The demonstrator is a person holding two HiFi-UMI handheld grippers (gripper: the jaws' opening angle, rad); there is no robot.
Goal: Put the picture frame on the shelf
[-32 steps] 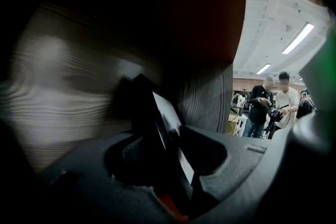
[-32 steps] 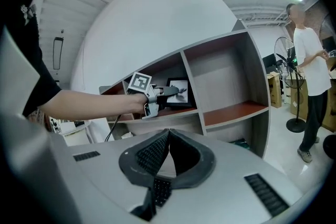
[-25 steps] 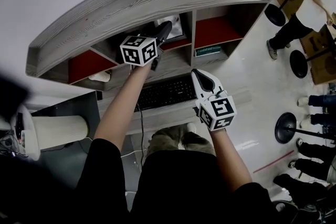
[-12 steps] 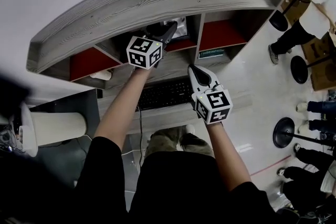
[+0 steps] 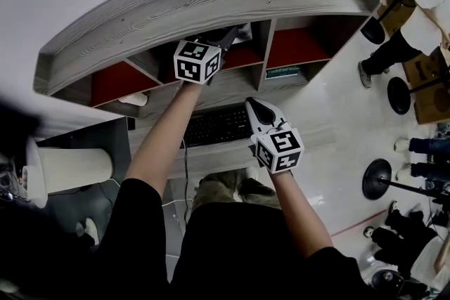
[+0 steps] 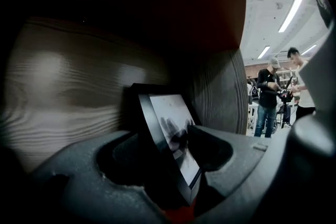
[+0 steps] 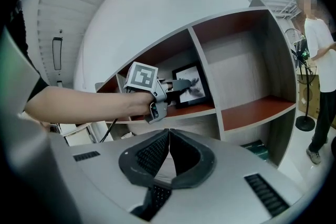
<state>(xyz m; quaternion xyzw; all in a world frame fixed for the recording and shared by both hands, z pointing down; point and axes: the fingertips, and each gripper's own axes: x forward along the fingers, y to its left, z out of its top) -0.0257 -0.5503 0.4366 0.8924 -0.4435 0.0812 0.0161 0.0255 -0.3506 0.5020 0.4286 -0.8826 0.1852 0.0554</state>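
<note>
Shifted both tools since a second ago: carried the left hand-held gripper (image 5: 226,37) slightly up and right, further into the middle compartment of the shelf (image 5: 197,0) at the upper centre of the head view. Drew the right hand-held gripper (image 5: 257,111) leftward, toward the centre of that view, above the keyboard (image 5: 214,126).

Now spreading the left jaws, with the picture frame (image 6: 170,128) standing edge-on between them. Shows a dark gap between pad and frame back on the left side of the left gripper view. Cannot tell whether the other pad is clear of the glass, where its reflection sits close. Holds nothing in the right: jaws pressed together, tips meeting, with only the keyboard seen beneath.

Has the frame resting inside the middle compartment, on its red board, tilted back toward the rear wall and near the grey divider at the right of the left gripper view. Cannot tell whether its top touches the wall. From the right gripper view, sits left of centre in the picture, glass facing outward.

Looks nearly finished: frame apparently placed and standing on its own base. Probably leaves only finishing the release and backing the left jaws straight out. Calls for care there, since a brush from either pad could tip or drag the frame.
</note>
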